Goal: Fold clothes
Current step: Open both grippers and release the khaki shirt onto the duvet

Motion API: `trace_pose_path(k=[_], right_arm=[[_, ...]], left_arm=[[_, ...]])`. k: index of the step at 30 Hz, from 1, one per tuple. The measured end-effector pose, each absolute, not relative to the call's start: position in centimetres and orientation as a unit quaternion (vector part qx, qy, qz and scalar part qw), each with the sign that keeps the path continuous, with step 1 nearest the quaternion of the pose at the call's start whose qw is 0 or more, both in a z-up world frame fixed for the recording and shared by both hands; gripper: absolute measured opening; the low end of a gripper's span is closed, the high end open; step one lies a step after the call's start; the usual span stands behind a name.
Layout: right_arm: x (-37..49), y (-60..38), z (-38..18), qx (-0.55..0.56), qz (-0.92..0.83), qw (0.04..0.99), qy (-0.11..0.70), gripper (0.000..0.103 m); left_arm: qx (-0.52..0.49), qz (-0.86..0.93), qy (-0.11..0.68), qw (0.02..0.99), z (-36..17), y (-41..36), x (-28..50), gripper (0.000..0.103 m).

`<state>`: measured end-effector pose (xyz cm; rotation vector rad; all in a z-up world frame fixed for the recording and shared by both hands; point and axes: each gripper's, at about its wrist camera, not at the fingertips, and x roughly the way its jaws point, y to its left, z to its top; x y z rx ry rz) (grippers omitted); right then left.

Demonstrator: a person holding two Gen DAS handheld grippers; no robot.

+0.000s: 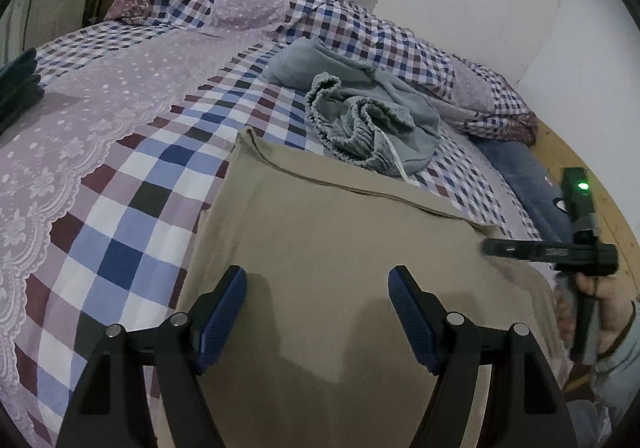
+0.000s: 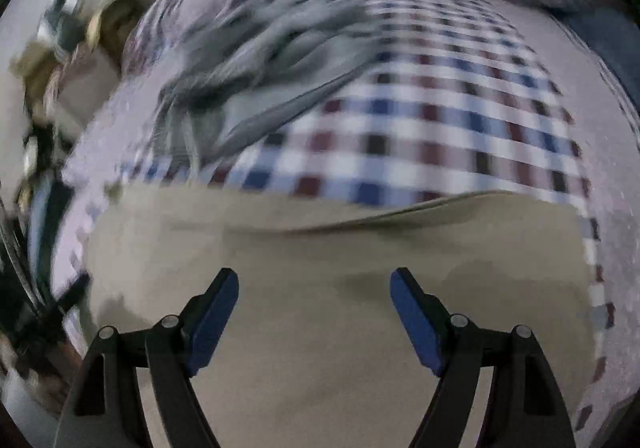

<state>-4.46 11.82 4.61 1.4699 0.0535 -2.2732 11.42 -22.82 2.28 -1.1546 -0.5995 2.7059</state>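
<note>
A beige garment lies flat on the checked bedspread, folded with a straight far edge. My left gripper is open and empty just above its near part. My right gripper is open and empty above the same beige garment; that view is blurred. From the left wrist view the right gripper shows side-on at the garment's right edge, with the hand holding it. A crumpled grey-green garment with an elastic waistband lies beyond the beige one, and shows in the right wrist view.
A rumpled checked quilt and pillow lie at the bed's far side against the wall. A dark folded item sits at the left edge. A blue garment lies at the right by the wooden bed edge.
</note>
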Motion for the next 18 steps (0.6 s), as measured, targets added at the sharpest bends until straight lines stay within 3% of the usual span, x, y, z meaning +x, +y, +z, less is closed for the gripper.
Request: trace_pose_path(k=[6, 11, 18], right_arm=[[-5.8, 7.0, 2.0, 0.536, -0.82, 0.191, 0.065, 0.081], [-10.9, 5.1, 1.8, 0.529, -0.834, 0.149, 0.055, 0.081], [-14.3, 5.5, 6.8, 0.462, -0.881, 0.104, -0.027, 0.081]], left_arm=[[-0.381, 0.898, -0.205, 0.079, 2.6, -23.5, 11.8, 0.077], [-0.381, 0.897, -0.207, 0.085, 2.7, -23.6, 11.7, 0.077], [-0.373, 0.902, -0.204, 0.076, 3.0, -24.5, 11.9, 0.077]])
